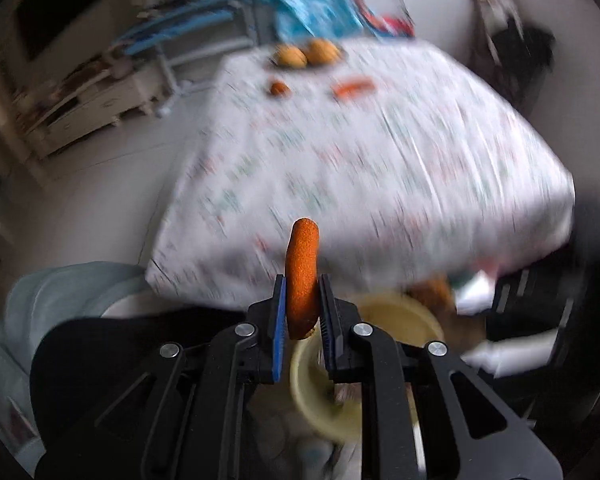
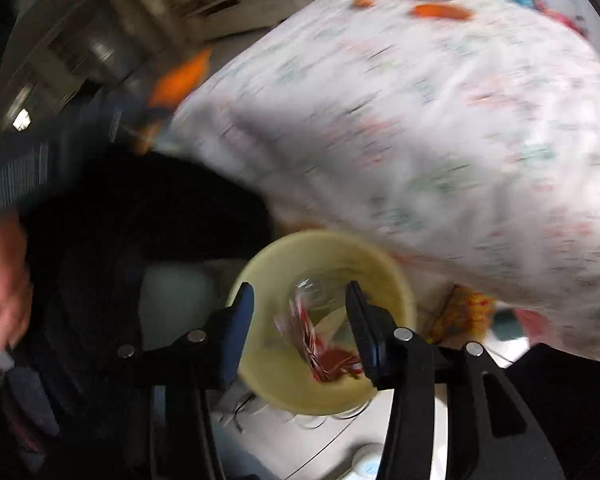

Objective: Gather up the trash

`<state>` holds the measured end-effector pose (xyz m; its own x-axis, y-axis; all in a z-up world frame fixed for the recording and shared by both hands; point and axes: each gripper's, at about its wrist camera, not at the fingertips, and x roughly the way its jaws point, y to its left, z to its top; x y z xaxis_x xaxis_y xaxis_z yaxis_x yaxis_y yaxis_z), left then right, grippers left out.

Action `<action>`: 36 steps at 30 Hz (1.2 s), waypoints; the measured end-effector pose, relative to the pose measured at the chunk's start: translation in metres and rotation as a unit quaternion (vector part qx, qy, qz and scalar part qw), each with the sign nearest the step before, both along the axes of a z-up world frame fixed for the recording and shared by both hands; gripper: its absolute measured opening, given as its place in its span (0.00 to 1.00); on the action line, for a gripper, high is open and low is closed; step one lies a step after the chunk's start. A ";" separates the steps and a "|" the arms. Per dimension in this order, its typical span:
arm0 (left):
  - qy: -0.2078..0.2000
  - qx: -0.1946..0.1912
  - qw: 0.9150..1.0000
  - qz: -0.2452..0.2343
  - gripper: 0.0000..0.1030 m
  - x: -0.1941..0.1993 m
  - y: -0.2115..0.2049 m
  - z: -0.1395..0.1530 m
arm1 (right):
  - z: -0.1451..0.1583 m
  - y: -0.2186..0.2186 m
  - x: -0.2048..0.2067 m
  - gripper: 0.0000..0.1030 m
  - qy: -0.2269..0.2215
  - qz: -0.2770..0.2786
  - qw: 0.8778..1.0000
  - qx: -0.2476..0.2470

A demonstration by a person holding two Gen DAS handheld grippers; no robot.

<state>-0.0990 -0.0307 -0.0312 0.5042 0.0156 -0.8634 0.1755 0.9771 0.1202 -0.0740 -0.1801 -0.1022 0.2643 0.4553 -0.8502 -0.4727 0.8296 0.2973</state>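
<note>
1. Your left gripper (image 1: 302, 304) is clamped narrow on an orange peel (image 1: 302, 276), which stands up between the pads, above the yellow bin (image 1: 396, 312) — not yet dropped.
2. Your right gripper (image 2: 300, 320) stands part open over the bin; a clear red-striped wrapper (image 2: 320, 332) lies between the fingers, seemingly loose inside it.
3. Left to do: orange scraps (image 1: 352, 87) beyond the fingertips on the table (image 1: 380, 168).

We see a table (image 1: 380, 152) under a white patterned tablecloth (image 1: 400, 184). At its far edge sits a dark plate (image 1: 342, 54) holding two yellowish round fruits (image 1: 306, 54). Just nearer than the plate lie a small orange piece (image 1: 279, 88) and, beside it, a longer orange strip (image 1: 353, 87), possibly peel; blur hides detail.
</note>
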 end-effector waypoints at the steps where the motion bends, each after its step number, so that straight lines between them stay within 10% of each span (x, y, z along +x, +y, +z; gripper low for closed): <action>1: 0.015 0.016 1.000 -0.020 0.15 -0.004 -0.006 -0.004 | 0.007 -0.010 0.003 0.46 -0.012 -0.023 1.000 0.002; 4: 0.041 0.071 0.994 -0.073 0.20 -0.019 -0.024 -0.014 | 0.023 -0.027 0.010 0.51 -0.045 -0.068 0.997 0.015; 8: 0.033 0.053 0.996 -0.067 0.54 -0.021 -0.017 -0.008 | 0.038 -0.032 0.011 0.61 -0.096 -0.101 0.990 0.031; 17: -0.129 -0.044 0.989 0.056 0.85 0.029 0.021 0.062 | 0.035 -0.025 0.024 0.70 -0.144 -0.124 0.982 0.016; 22: -0.232 -0.167 0.948 0.138 0.89 0.091 0.016 0.119 | 0.043 -0.023 0.030 0.72 -0.171 -0.147 0.974 -0.008; 26: -0.286 -0.172 0.936 0.110 0.93 0.092 0.007 0.132 | 0.046 -0.016 0.037 0.75 -0.180 -0.161 0.970 -0.022; 32: -0.222 -0.143 0.957 0.125 0.93 0.115 0.026 0.077 | 0.038 -0.006 0.055 0.77 -0.171 -0.185 0.967 -0.045; 36: -0.246 -0.134 0.949 0.144 0.93 0.116 0.042 0.083 | 0.043 0.005 0.065 0.77 -0.176 -0.191 0.965 -0.046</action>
